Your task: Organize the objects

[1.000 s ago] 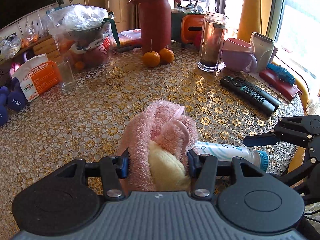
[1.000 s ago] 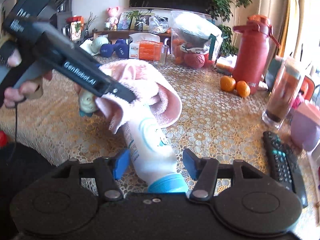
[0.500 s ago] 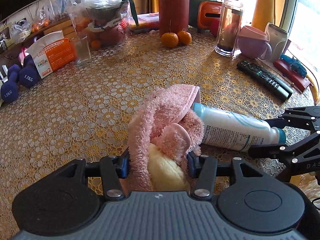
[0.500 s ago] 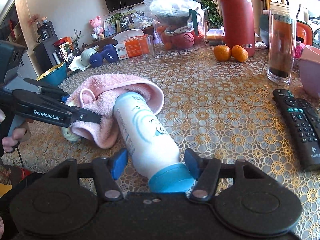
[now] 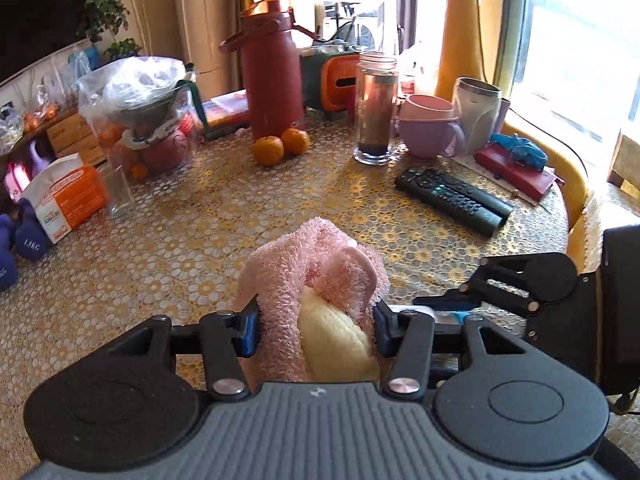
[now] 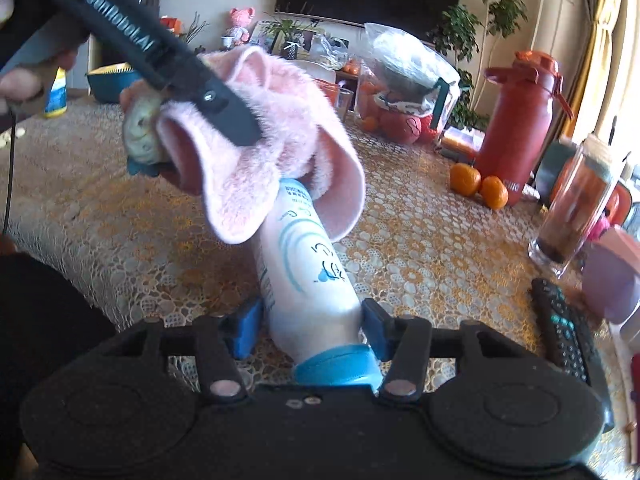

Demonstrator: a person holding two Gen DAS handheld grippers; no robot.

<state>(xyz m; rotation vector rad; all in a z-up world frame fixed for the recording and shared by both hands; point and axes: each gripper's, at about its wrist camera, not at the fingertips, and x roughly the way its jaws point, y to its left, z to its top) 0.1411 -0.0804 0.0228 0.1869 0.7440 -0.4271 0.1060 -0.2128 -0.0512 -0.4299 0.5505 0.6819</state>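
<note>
Lace table [image 5: 168, 240], clawed pink towel [image 5: 316, 264].

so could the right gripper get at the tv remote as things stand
Probably not right away. The right gripper is shut on the white bottle, so its jaws are occupied. The remote lies uncovered on the table just to its right, so the path looks free once the bottle is set down.

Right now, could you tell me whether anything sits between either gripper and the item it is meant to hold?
Nothing visible does. The left gripper is shut directly on the fluffy pink cloth, and the right gripper is shut on the white bottle with the blue cap. The cloth drapes over the bottle's far end.
</note>
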